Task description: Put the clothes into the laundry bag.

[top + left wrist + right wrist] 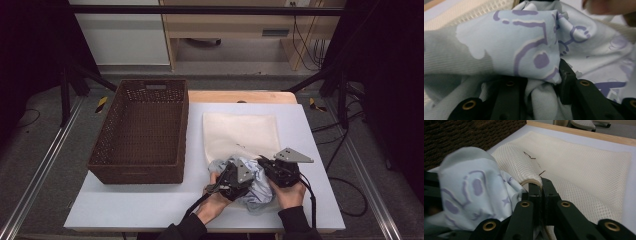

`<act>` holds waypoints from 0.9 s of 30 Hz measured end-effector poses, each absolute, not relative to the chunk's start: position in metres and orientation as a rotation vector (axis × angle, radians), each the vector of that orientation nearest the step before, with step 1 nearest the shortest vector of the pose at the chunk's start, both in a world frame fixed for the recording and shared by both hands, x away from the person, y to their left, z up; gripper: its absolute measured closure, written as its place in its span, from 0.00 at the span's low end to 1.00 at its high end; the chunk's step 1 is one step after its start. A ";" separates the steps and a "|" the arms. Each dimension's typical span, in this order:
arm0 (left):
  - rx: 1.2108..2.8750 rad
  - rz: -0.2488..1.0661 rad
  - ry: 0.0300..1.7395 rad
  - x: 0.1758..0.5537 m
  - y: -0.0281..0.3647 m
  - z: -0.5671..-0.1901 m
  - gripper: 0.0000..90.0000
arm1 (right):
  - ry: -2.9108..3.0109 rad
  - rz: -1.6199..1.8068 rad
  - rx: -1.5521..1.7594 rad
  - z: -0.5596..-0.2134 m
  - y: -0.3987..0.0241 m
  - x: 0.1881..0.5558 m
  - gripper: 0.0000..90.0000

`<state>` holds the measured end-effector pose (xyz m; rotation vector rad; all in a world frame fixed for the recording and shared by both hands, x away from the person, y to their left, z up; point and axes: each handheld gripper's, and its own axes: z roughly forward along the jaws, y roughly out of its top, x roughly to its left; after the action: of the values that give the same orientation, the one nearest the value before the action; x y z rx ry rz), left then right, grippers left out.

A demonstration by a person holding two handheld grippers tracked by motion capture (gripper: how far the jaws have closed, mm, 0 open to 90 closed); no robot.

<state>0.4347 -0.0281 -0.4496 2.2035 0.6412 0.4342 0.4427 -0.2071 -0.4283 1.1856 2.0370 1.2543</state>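
High view: white table (150, 200) with a brown woven basket (142, 132) on its left half and a cream mesh bag (240, 132) lying flat on the right half. A crumpled pale-blue garment (257, 192) sits at the near edge of the bag, close to the person. Left gripper (231, 181) is pushed into the garment from the near-left; right gripper (277, 170) sits just beside it on the right, at the bag's near edge. Both hands come in from the bottom.

Left gripper view: the garment (524, 50), pale blue with purple print and grey ribbed parts, is bunched over and between the black jaws. Jaws stand partly apart with a fold of cloth packed between them; pads press on that bundle, so it's a grip on the garment. Mesh bag (474, 12) at top left, the garment lying against it. Part of the other hand (609, 6) at top right.

Right gripper view: jaws closed tight, pinching the corded rim of the mesh bag (584, 170) and lifting it off the table. The garment (471, 195) bulges just left of the jaws, right at the raised rim. Basket (461, 135) behind at top left.
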 end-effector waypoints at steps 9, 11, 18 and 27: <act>2.216 0.380 0.623 0.439 -0.029 -0.455 0.68 | 2.025 1.265 1.166 -0.425 -0.205 0.440 0.98; 2.190 0.355 0.594 0.431 -0.022 -0.447 0.57 | 2.017 1.276 1.180 -0.425 -0.207 0.440 0.98; 2.127 0.411 0.581 0.413 0.004 -0.415 0.39 | 2.013 1.272 1.184 -0.426 -0.209 0.440 0.98; 2.097 0.369 0.690 0.446 0.027 -0.411 0.26 | 2.015 1.272 1.182 -0.426 -0.209 0.440 0.98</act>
<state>0.4463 0.0273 -0.4109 2.0965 0.6900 0.3687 0.4403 -0.2089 -0.4260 1.1819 2.0149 1.2721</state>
